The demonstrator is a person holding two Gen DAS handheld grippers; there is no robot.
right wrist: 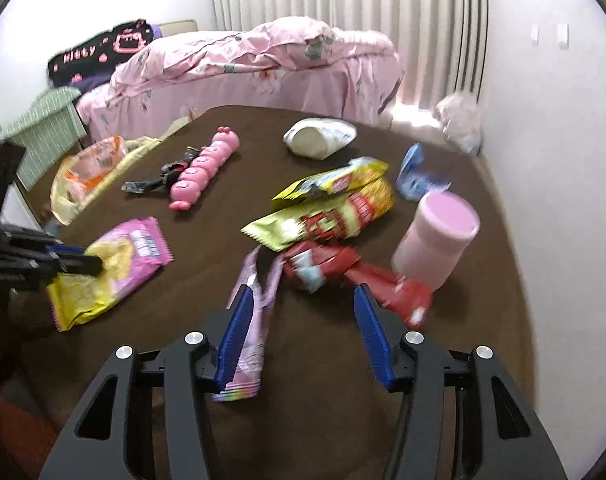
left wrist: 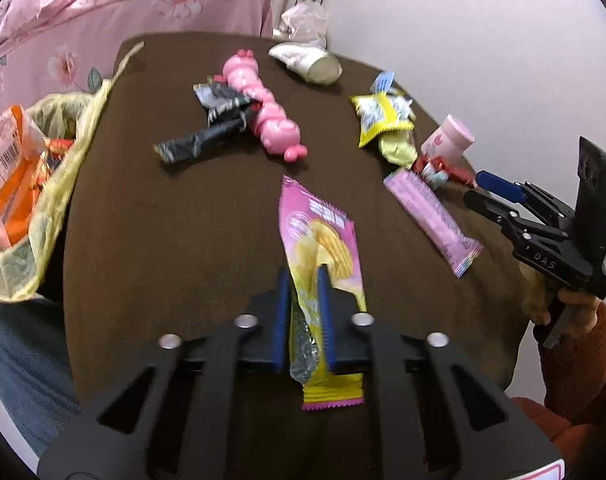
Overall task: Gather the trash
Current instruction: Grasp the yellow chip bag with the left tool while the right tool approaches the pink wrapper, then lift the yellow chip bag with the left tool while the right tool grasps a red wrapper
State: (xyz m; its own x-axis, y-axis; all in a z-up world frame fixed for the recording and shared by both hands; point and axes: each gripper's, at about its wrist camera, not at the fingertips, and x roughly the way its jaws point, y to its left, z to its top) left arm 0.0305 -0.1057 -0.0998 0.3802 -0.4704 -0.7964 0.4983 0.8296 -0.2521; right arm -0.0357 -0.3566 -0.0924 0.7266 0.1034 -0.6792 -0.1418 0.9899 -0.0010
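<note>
Left gripper (left wrist: 305,280) pinched tight on pink-and-yellow chip packet (left wrist: 319,240), lying flat on brown table (left wrist: 183,220). Right gripper (right wrist: 303,312) spread wide, gripping nothing, above pink wrapper (right wrist: 251,336) and red wrapper (right wrist: 383,280). Yellow trash bag (left wrist: 43,208) at table's left edge.

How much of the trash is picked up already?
Some: an orange packet already sits in the yellow trash bag. The left gripper is shut on the pink chip bag. The right gripper is open and empty. The pink bar wrapper, yellow packets and red wrappers remain on the table.
</note>
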